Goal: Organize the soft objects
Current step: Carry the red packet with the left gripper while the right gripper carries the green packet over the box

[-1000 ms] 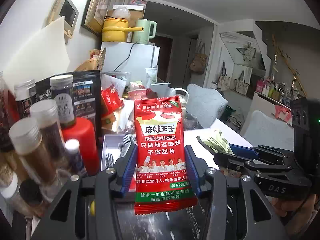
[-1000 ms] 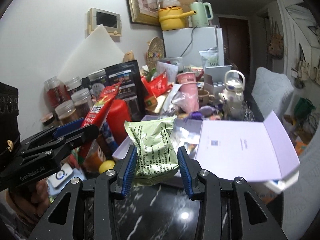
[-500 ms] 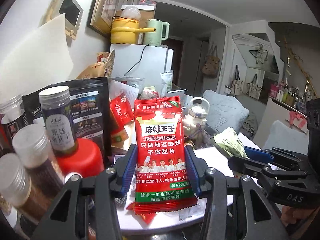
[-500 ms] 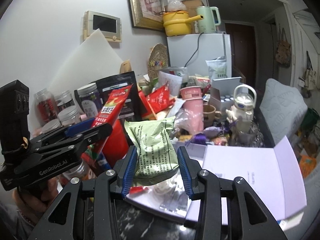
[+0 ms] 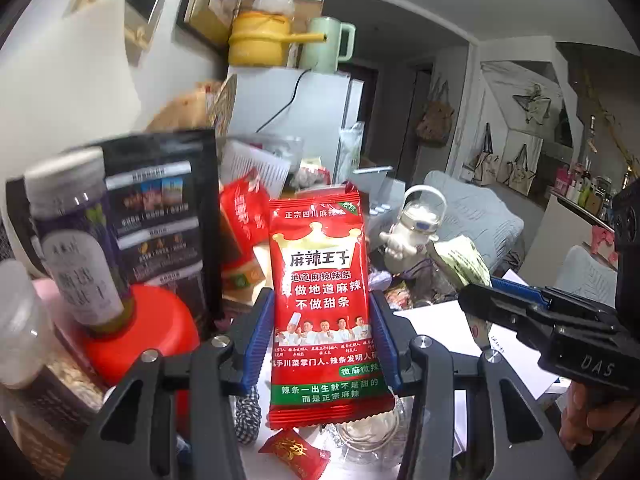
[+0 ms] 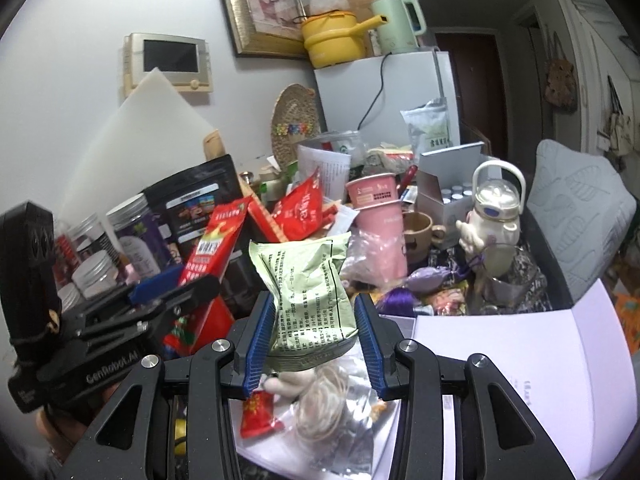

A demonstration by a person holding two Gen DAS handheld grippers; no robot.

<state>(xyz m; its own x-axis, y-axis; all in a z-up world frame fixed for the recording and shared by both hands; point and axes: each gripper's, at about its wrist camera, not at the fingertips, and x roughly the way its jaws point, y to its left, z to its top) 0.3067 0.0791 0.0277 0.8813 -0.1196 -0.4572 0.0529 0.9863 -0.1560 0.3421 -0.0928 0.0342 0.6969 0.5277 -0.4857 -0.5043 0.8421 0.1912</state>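
Left gripper (image 5: 320,344) clamps a glossy red snack packet (image 5: 322,304) at frame centre, long axis upright; right gripper (image 6: 310,338) clamps a pale-green pouch (image 6: 308,284), centre frame, tilted slightly left.

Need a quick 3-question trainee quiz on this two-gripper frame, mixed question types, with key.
1. True or false: the left gripper holds a red snack packet upright between its pads.
2. The right gripper is shut on which item? A) pink cup B) pale green packet C) white kettle-shaped bottle
3. Fill in: on the white fridge sit a yellow pot and a pale green ____.

Key
1. True
2. B, the pale green packet
3. kettle
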